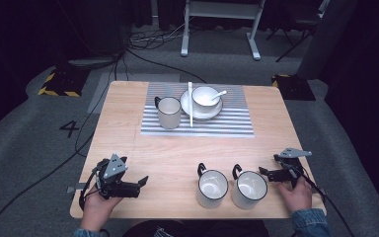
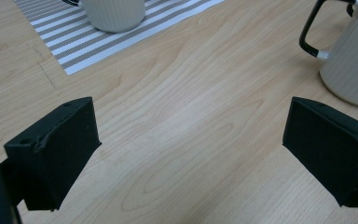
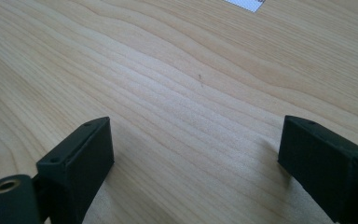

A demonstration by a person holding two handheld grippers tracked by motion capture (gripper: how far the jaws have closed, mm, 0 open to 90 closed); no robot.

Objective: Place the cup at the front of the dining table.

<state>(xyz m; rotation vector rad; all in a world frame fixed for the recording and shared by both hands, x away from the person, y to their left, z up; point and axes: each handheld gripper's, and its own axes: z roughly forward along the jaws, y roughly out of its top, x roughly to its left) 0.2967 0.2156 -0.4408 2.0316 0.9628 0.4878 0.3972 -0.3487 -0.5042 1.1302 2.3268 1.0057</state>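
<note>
With fingers spread wide and holding nothing, the left gripper [image 1: 139,183] rests near the tabletop's [image 1: 177,158] front left corner and the right gripper [image 1: 265,172] just beside the right mug [image 1: 249,189], which stands next to the left mug [image 1: 211,187].

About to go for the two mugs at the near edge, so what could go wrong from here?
1. The two near mugs, left mug and right mug, stand almost touching; closing on one could knock the other.
2. Both sit close to the table edge, so a nudge could tip one off.
3. The right tongs are open beside the right mug's rim, not at its handle; a smooth wall may slip.
</note>
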